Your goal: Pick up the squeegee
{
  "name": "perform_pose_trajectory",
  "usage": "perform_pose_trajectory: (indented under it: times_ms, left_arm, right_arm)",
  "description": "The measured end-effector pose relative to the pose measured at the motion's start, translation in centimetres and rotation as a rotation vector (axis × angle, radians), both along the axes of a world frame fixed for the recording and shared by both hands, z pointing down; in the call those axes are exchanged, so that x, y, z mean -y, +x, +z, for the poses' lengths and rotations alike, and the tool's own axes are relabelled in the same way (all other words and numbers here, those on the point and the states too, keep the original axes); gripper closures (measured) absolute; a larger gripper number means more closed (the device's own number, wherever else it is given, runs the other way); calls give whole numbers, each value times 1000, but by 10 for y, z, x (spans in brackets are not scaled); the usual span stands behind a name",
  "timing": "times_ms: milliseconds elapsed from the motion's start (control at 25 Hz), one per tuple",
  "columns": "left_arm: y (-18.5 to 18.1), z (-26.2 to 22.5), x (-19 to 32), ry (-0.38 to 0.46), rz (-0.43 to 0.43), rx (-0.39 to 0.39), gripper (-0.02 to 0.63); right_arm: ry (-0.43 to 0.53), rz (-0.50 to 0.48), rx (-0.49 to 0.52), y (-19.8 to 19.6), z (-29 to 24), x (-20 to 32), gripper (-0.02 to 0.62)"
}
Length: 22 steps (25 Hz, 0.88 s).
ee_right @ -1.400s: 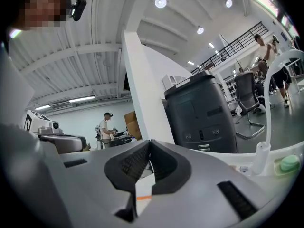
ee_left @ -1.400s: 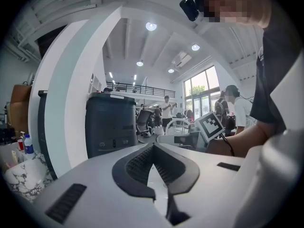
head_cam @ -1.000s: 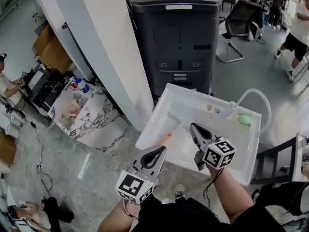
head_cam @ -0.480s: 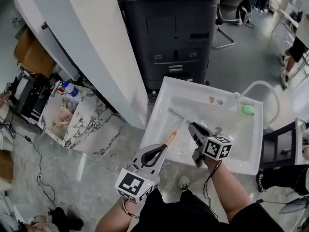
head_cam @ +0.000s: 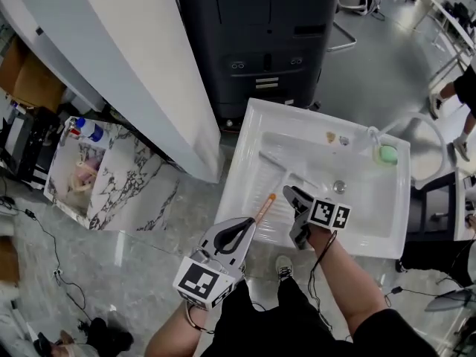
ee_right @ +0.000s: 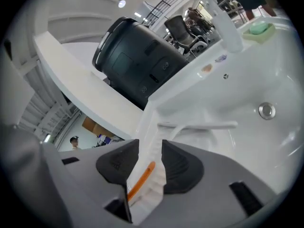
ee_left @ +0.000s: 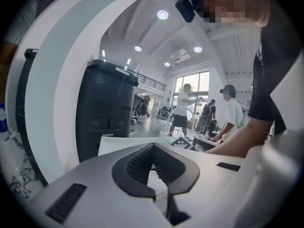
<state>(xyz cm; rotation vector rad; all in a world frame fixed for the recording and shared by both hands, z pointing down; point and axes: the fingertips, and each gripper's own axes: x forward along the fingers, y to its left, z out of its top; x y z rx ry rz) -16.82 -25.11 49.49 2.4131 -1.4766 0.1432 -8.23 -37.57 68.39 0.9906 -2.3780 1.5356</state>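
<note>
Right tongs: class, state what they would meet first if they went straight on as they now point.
Probably the squeegee, its orange handle lying between the opening tongs; depth is unclear.

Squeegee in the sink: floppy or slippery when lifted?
The squeegee looks like slim moulded plastic, so probably stiff and light. Its smooth handle, lying in a glossy sink, may be slippery. Its wide blade end might dip if held far back.
</note>
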Motion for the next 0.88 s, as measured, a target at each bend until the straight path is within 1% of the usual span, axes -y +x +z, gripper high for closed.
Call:
perform_pose_trajectory:
  times_ms: [120, 360, 760, 880]
  left_arm:
    - [-6, 5, 1, -16, 2, -8, 591]
    - [-14, 12, 5, -34, -7, -14, 591]
    - [-18, 16, 13, -46, -5, -10, 591]
    - [-19, 17, 16, -51, -3, -9, 591]
  right_arm:
    - [-86, 25, 26, -5, 13, 3, 416]
    - [-215, 33, 54, -17, 38, 5, 405]
    - [-347, 51, 102, -32, 57, 15, 413]
    - [-388, 50, 118, -37, 61, 15, 432]
